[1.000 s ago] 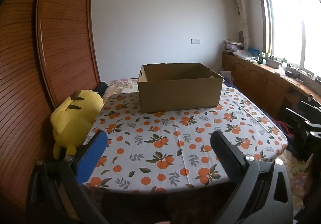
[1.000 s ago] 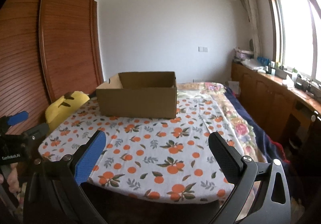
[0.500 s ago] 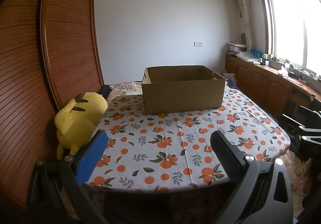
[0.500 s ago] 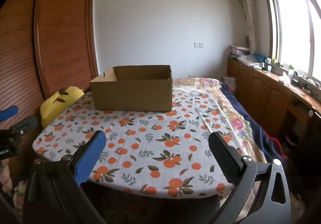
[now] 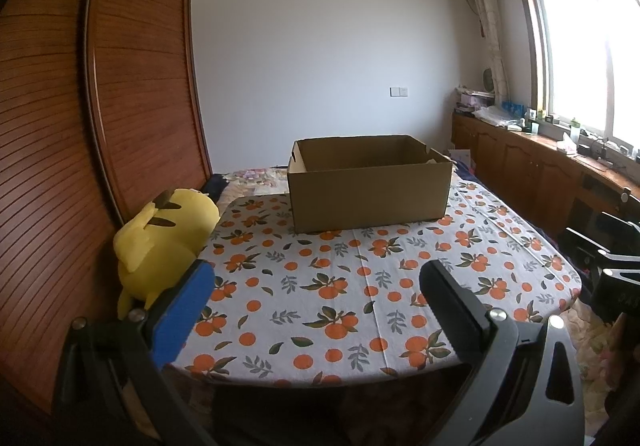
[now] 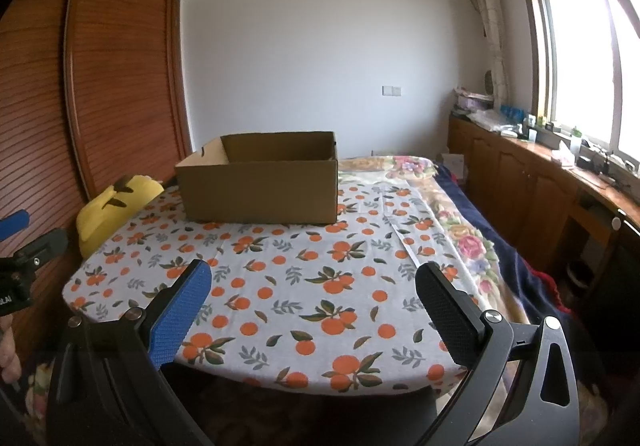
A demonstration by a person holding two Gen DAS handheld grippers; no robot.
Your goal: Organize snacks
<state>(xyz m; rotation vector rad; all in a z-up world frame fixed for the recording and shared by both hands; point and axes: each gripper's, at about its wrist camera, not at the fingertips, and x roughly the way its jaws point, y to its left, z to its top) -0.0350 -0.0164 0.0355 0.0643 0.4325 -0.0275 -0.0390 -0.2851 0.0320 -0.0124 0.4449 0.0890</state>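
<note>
An open brown cardboard box [image 5: 368,186] stands at the far side of a table covered with an orange-print cloth [image 5: 360,286]; it also shows in the right wrist view [image 6: 260,182]. No snacks are visible. My left gripper [image 5: 316,310] is open and empty, held before the table's near edge. My right gripper [image 6: 312,310] is open and empty, also short of the near edge. The inside bottom of the box is hidden.
A yellow plush toy [image 5: 160,238] lies at the table's left edge against a wooden slatted wardrobe [image 5: 100,126]. A floral bedspread [image 6: 460,230] lies right of the table. Wooden cabinets [image 6: 540,174] run under the window on the right.
Both grippers have pulled back and tilted up a little, so the table and box sit lower and farther in both views. Both stay open and empty.
</note>
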